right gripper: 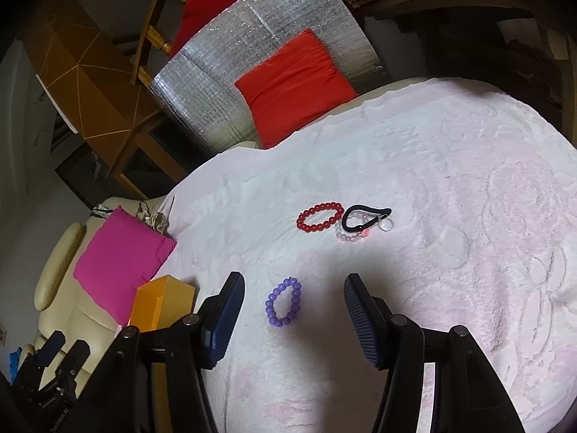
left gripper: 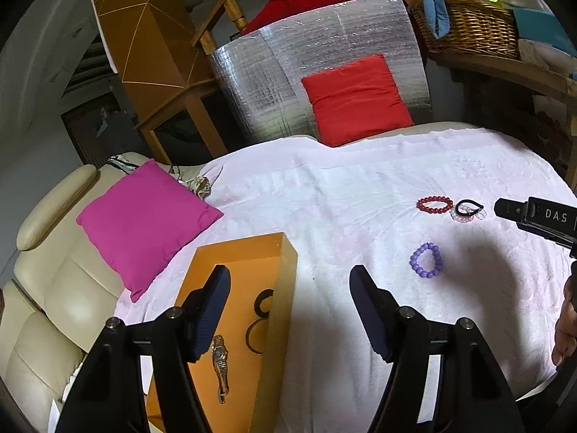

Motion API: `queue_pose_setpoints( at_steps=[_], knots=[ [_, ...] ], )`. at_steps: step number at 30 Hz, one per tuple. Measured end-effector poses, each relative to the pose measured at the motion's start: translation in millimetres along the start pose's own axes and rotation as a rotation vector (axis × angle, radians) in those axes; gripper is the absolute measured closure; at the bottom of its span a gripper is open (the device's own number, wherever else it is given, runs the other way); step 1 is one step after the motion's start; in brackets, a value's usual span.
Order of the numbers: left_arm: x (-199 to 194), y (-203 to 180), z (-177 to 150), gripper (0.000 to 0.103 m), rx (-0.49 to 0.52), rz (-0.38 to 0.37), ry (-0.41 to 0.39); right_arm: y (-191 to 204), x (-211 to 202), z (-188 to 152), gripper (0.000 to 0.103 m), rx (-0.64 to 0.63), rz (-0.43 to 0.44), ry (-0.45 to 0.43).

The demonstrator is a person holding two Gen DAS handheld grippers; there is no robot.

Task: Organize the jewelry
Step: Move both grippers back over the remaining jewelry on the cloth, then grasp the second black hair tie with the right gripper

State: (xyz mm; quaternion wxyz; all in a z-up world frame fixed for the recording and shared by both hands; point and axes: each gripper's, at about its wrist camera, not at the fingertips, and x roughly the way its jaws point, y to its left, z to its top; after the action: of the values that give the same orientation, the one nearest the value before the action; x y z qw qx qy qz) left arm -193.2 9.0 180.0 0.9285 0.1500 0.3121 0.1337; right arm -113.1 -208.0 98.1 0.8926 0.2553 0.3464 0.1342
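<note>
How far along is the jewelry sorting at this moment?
Done: a watch and two dark rings lie in the orange box. In hand: nothing; left gripper and right gripper are open. Left: purple bead bracelet, red bead bracelet, black band over pale beads.

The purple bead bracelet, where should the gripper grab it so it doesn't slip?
Take the purple bead bracelet from above, across one side of its ring, with one finger inside the loop and one outside. It lies flat and alone on the white blanket, so there is no edge to get under. The right hand-held gripper, open, already frames it.
</note>
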Motion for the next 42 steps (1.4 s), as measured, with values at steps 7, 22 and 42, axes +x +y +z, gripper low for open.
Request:
queue_pose_setpoints(
  at_steps=[7,22,42],
  knots=[
    [1.5,-12.7,3.1,0.033,0.02,-0.009,0.003,-10.0,-4.6,5.1,0.041,0.006,-0.007,-0.008],
    [36.8,-45.1,-11.9,0.032,0.046,-0.137,0.129,-59.4,-4.1,18.5,0.041,0.111,-0.078,0.008],
    [95.4,-58.2,-41.7,0.032,0.017,-0.293,0.293,-83.1,42.6,25.4,0.041,0.212,-0.092,0.111]
  ],
)
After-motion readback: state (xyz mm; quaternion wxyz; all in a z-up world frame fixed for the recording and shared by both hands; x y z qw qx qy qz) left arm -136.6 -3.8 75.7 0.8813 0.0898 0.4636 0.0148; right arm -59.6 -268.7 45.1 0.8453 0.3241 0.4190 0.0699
